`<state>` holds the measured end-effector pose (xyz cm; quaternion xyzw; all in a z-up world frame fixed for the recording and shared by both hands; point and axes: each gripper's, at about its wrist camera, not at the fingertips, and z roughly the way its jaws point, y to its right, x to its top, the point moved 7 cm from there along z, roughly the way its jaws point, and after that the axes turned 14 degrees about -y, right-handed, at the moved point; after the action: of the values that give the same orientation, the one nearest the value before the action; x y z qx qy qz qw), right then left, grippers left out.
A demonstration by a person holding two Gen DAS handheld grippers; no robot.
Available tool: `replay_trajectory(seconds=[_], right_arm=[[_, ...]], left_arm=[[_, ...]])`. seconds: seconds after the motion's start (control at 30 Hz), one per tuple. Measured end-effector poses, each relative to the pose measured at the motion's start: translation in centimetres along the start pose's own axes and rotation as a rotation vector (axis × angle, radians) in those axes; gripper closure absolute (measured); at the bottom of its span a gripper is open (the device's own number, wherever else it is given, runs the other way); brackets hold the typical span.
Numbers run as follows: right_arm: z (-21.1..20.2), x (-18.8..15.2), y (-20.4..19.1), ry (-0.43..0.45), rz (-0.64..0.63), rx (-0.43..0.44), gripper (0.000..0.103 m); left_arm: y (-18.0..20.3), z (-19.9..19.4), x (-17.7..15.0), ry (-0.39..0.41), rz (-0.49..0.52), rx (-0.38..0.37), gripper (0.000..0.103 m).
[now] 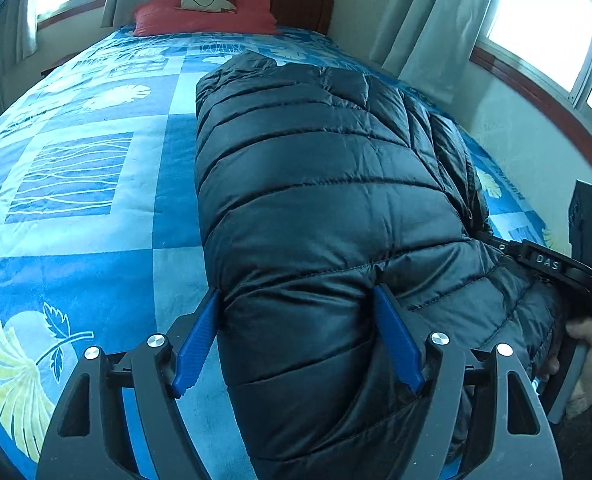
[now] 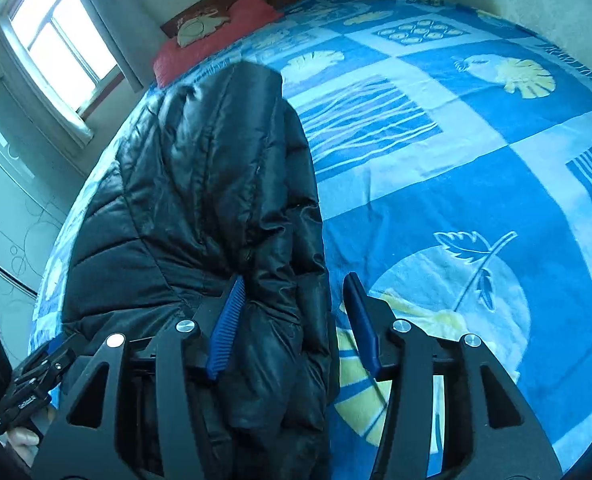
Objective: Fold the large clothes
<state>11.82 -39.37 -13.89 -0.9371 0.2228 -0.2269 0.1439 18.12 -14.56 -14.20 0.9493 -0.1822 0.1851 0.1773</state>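
A black quilted puffer jacket [image 1: 316, 184] lies lengthwise on the bed, folded into a long narrow bundle; it also shows in the right wrist view [image 2: 215, 168]. My left gripper [image 1: 296, 300] is open, its blue fingers [image 1: 199, 340] straddling the jacket's near end. My right gripper [image 2: 291, 292] is open too, with the jacket's near edge between its blue fingers [image 2: 225, 336]. The right gripper's body and the hand that holds it show at the right edge of the left wrist view [image 1: 568, 276].
The bed has a blue patterned bedspread [image 1: 87, 184] [image 2: 456, 160]. A red pillow [image 1: 203, 18] and a small cushion [image 1: 205, 0] lie by the wooden headboard [image 1: 296, 4]. Windows with curtains [image 1: 428, 28] stand on both sides; a wall runs along the bed's right side.
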Motion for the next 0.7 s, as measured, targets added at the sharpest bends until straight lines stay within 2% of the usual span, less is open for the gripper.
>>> replay_trajectory(seconds=[0.07,0.17,0.27,0.33,0.37,0.4,0.43,0.5,0.57,0.63,0.7], right_arm=[[-2.2,-0.4,-0.6,0.049,-0.004,-0.02,0.052],[-5.5,-1.0,-2.4,0.141,-0.044,-0.08,0.053],[-7.6,-2.6,-5.0,0.18,-0.113,-0.032,0.065],[-7.0,-3.9,-7.2,0.133,-0.187,0.045,0.072],[-6.5,-4.6,-7.7,0.106,-0.212,0.054,0.079],[-5.8,-4.9,-7.8,0.086,-0.232,0.03,0.08],[-4.7,-5.3,-7.3,0.07,-0.244,-0.038,0.08],[-2.6,-5.5,-5.8,0.021,-0.218,-0.088,0.08],[-0.3,-5.9,-4.1,-0.017,-0.188,-0.065,0.079],[1.2,-6.1,-2.8,-0.014,-0.15,-0.013,0.079],[1.2,-6.2,-2.6,-0.009,-0.135,0.003,0.079]], left_arm=[[0.2,-0.7,-0.2,0.013,-0.008,-0.002,0.029],[0.7,-3.0,-0.7,0.077,0.01,0.032,0.029],[1.8,-4.5,-1.0,0.122,0.039,0.034,0.029],[2.4,-4.4,-0.8,0.118,0.049,0.018,0.029],[2.7,-4.0,-0.7,0.104,0.051,0.007,0.029],[2.8,-3.5,-0.6,0.088,0.047,-0.005,0.029],[2.9,-3.0,-0.6,0.072,0.042,-0.018,0.029],[3.0,-1.9,-0.6,0.047,0.04,-0.021,0.029],[3.4,-0.6,-0.6,0.032,0.086,0.028,0.029],[3.5,0.4,-0.7,0.023,0.104,0.044,0.029],[3.4,1.2,-0.7,0.021,0.098,0.049,0.029]])
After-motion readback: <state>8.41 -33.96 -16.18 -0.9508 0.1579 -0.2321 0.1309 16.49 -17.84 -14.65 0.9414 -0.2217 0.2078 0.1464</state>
